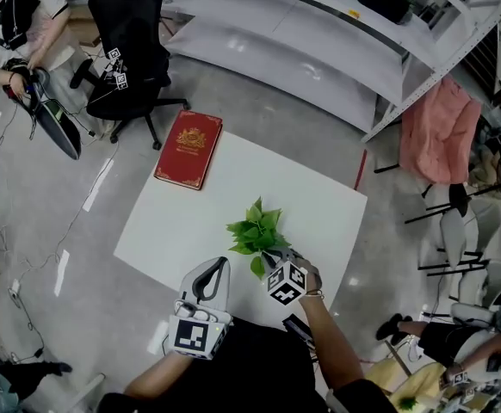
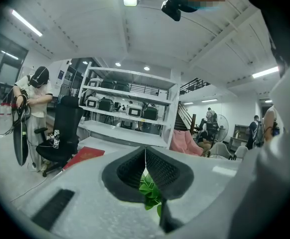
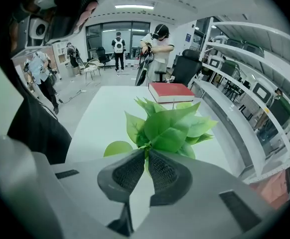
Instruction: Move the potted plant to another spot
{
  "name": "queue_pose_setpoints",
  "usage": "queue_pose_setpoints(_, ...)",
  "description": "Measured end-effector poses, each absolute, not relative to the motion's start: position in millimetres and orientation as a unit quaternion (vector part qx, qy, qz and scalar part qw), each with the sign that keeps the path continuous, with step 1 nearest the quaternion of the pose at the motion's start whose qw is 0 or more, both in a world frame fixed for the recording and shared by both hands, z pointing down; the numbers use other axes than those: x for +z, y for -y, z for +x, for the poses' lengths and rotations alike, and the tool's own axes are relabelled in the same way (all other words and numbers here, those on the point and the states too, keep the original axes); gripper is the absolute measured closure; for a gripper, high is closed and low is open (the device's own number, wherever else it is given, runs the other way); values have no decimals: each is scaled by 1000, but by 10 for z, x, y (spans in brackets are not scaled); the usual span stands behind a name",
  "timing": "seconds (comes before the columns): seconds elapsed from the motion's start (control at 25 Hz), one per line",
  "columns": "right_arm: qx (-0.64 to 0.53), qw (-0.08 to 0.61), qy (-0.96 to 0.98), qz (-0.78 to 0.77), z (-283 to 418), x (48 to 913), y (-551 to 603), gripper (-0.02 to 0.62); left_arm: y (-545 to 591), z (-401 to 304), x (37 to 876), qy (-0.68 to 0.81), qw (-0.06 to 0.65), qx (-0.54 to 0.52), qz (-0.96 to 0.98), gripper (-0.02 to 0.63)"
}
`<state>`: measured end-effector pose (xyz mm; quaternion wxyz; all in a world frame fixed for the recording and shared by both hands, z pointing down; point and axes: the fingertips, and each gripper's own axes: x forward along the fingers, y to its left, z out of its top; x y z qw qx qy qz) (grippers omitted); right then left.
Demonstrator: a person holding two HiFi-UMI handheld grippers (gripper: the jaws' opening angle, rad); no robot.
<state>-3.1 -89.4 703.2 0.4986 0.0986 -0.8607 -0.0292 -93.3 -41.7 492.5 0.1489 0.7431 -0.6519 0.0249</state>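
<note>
The potted plant [image 1: 255, 229] shows as a bunch of green leaves near the front edge of the white table [image 1: 182, 231]; its pot is hidden. My right gripper [image 1: 274, 256] is at the plant's base. In the right gripper view the jaws [image 3: 146, 156] are pinched together on the stem just under the leaves [image 3: 170, 126]. My left gripper [image 1: 216, 269] hovers over the table's front edge, left of the plant, shut with nothing in it. In the left gripper view its tips [image 2: 145, 151] meet, and some leaves [image 2: 150, 193] show below them.
A red book [image 1: 188, 148] lies at the table's far left corner. A black office chair [image 1: 130, 41] stands behind it, white shelving [image 1: 302, 41] at the back, a pink cloth [image 1: 440, 127] on a rack to the right. A person [image 1: 18, 67] stands far left.
</note>
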Motion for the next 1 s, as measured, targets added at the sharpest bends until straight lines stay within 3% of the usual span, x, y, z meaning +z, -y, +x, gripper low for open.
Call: queue_pose_setpoints(1.0,-99,558,824,22,-185,7252,764,580,549,-1106,5026,649,173,21,740,588)
